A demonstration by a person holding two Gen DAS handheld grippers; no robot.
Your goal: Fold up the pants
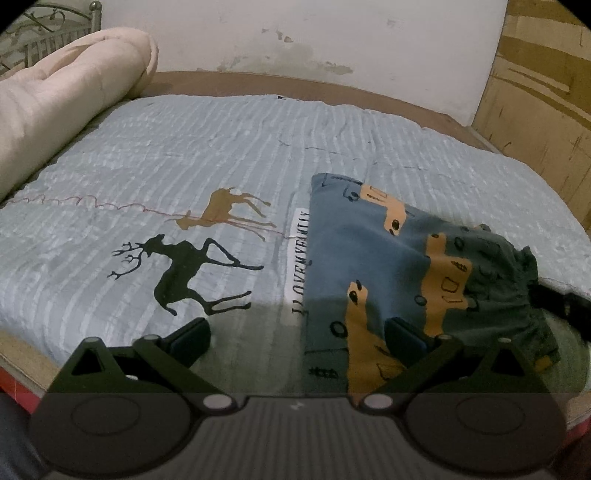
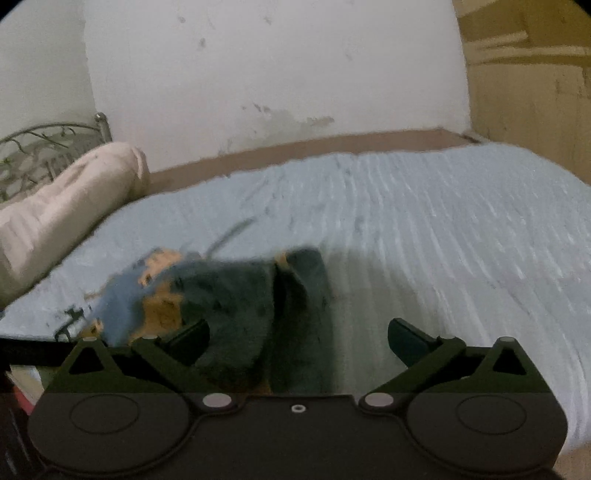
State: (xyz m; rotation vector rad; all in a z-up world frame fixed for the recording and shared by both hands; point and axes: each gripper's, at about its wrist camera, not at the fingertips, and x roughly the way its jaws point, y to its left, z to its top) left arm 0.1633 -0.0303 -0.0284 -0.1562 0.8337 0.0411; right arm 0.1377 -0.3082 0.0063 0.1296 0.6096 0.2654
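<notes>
The pants [image 1: 373, 258] are blue and dark green with orange animal prints. They lie folded on the light blue quilt [image 1: 184, 155], right of its deer print. My left gripper [image 1: 297, 341] is open over the pants' near left edge; its right finger [image 1: 404, 338] is above the fabric. In the right wrist view the pants [image 2: 229, 295] are blurred, with the dark green waist end bunched up. My right gripper [image 2: 299, 341] is open just above that dark green end, empty.
A rolled beige blanket [image 1: 70, 92] lies along the bed's left side by a metal headboard [image 1: 40, 33]. A white wall [image 1: 314, 40] is behind the bed and a wooden panel [image 1: 543, 85] at the right. The bed's near edge [image 1: 22, 362] is low left.
</notes>
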